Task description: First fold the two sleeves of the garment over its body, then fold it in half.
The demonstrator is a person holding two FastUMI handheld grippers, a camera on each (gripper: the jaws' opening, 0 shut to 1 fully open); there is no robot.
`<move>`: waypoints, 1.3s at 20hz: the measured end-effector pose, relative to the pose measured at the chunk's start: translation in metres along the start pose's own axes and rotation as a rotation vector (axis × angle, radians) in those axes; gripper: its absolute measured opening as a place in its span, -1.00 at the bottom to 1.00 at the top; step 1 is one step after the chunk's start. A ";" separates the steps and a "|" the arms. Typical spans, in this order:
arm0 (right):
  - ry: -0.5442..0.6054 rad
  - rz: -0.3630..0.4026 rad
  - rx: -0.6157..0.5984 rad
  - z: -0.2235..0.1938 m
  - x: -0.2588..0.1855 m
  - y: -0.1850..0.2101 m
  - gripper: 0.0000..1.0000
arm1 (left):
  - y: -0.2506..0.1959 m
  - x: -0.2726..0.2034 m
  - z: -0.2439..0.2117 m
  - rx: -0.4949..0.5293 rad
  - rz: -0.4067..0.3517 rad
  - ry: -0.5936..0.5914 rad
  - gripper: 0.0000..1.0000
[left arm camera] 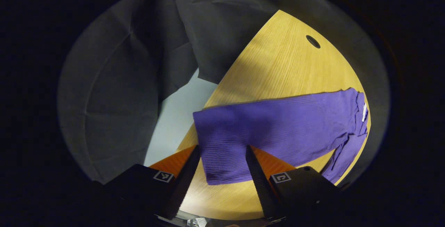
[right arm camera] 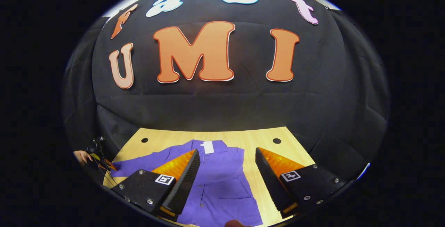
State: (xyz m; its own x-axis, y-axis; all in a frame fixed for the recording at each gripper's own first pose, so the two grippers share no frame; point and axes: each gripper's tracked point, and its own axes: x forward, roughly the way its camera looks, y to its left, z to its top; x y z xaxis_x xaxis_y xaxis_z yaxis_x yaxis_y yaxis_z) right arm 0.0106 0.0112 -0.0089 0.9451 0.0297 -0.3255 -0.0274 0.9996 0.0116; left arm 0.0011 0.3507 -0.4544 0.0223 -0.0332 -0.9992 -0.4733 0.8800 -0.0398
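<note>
- My left gripper (left arm camera: 222, 171) hangs low over the sleeve end (left arm camera: 224, 150) of the purple garment (left arm camera: 278, 126), its jaws wide apart on either side of the cuff and holding nothing.
- My right gripper (right arm camera: 227, 175) hovers above the garment's body (right arm camera: 222, 171), also wide open and empty.
- The garment lies on the wooden table (left arm camera: 278, 67); in the right gripper view its left sleeve (right arm camera: 142, 166) stretches out flat toward the table edge.
- I judge that sleeve unfolded; I cannot tell about the other, and the halving is left to do.
</note>
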 end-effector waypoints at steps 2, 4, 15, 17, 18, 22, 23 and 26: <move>0.006 -0.004 0.004 -0.002 -0.001 -0.004 0.92 | -0.005 -0.001 0.001 0.007 0.006 0.017 0.60; 0.007 -0.002 0.008 -0.004 -0.003 -0.008 0.92 | -0.017 0.000 0.004 -0.001 -0.003 0.025 0.10; 0.008 -0.014 0.050 -0.006 0.000 -0.058 0.91 | -0.084 -0.076 0.003 0.148 -0.105 -0.095 -0.91; -0.003 -0.006 0.052 -0.004 0.001 -0.064 0.91 | -0.111 -0.102 0.006 0.216 -0.126 -0.141 -0.87; -0.009 -0.006 0.043 -0.002 0.001 -0.069 0.91 | -0.126 -0.113 0.005 0.244 -0.137 -0.157 -0.86; -0.035 0.003 0.017 0.001 -0.002 -0.081 0.91 | -0.192 -0.163 -0.008 0.360 -0.173 -0.213 -0.86; -0.040 0.010 0.019 0.000 -0.003 -0.083 0.91 | -0.209 -0.177 -0.011 0.392 -0.182 -0.226 -0.86; -0.041 0.023 0.004 -0.007 -0.003 -0.091 0.91 | -0.263 -0.207 -0.017 0.485 -0.198 -0.261 -0.86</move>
State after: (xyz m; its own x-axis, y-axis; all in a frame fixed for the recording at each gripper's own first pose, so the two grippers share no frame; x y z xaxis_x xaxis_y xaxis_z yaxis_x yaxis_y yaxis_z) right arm 0.0079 -0.0802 -0.0156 0.9569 0.0521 -0.2858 -0.0476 0.9986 0.0226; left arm 0.1058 0.1182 -0.2375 0.3142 -0.1551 -0.9366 0.0173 0.9873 -0.1577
